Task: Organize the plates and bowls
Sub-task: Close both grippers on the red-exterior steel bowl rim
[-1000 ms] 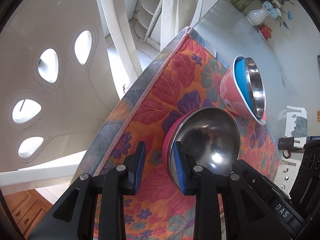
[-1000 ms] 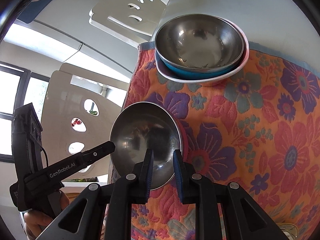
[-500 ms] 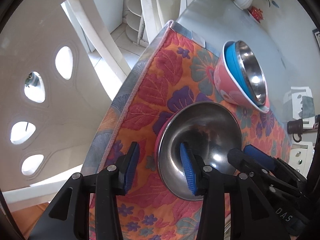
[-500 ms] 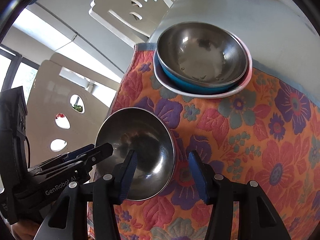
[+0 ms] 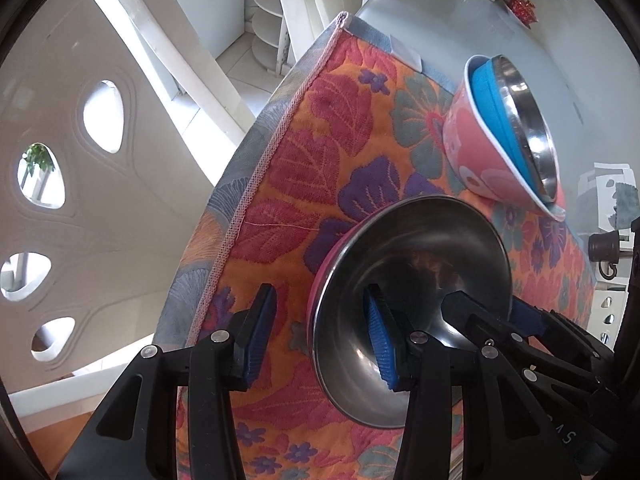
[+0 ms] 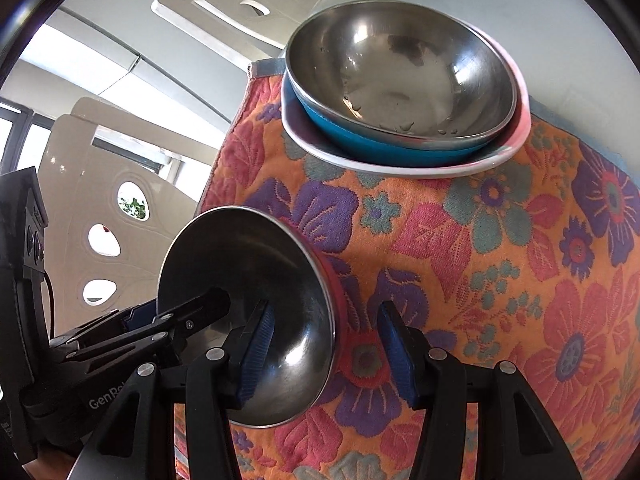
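Steel, shiny and pink-rimmed, our near bowl [image 5: 412, 280] sits on the floral cloth [image 5: 320, 128]; our left gripper [image 5: 320, 344] is opening astride its rim. From the right wrist, our right gripper [image 6: 326, 344] gapes astride its opposite rim [image 6: 324, 276]

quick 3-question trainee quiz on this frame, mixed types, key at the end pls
1. True or false: the left gripper straddles the rim of the near steel bowl, one finger inside and one outside.
2. Multiple choice: what sits directly under the far steel bowl in the stack? A) a blue bowl B) a white plate C) a green cup
3. Fill in: the bowls stand on a ___ cloth.

Key:
1. True. The right gripper straddles the same rim on the opposite side.
2. A. The blue bowl sits inside a pink bowl.
3. floral
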`<control>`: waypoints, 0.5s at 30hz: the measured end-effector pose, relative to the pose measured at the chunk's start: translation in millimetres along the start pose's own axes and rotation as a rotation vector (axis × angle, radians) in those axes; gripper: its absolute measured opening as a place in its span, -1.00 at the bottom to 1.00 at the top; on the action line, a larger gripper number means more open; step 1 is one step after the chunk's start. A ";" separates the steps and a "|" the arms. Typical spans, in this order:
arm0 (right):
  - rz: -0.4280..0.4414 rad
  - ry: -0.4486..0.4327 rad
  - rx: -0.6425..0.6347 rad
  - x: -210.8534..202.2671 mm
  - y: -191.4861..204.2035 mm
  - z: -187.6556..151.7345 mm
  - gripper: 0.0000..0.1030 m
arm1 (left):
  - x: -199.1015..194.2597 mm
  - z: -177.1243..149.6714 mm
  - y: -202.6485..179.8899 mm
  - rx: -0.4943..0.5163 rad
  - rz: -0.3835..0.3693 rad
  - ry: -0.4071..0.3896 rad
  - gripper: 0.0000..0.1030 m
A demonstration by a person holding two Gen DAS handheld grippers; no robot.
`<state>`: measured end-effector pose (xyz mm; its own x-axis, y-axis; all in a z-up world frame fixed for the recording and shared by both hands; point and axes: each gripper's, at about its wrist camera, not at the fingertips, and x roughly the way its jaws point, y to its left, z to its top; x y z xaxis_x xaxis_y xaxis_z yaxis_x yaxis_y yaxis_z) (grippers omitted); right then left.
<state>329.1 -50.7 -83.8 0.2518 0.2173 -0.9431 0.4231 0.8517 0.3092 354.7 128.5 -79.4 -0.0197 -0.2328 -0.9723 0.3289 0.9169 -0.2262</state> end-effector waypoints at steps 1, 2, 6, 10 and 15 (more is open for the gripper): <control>-0.001 0.003 0.000 1.5 -0.3 1.0 0.00 | 1.2 0.9 0.5 -0.001 0.002 0.002 -0.17; -0.001 0.005 -0.001 2.8 -0.5 1.7 0.00 | 2.4 1.3 1.4 -0.001 0.002 0.003 -0.17; -0.005 0.013 -0.006 11.9 0.7 7.5 0.00 | 8.6 4.7 2.7 0.000 0.014 0.008 -0.17; -0.007 0.021 -0.004 16.6 -1.2 11.0 0.00 | 12.9 10.4 4.7 -0.001 0.021 0.013 -0.17; -0.017 0.027 0.005 23.6 -5.0 17.1 0.00 | 20.1 15.7 2.8 0.003 0.026 0.015 -0.18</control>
<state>347.8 -58.0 -105.5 0.2209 0.2162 -0.9510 0.4318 0.8527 0.2942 370.0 121.3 -98.7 -0.0258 -0.2043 -0.9786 0.3322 0.9215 -0.2011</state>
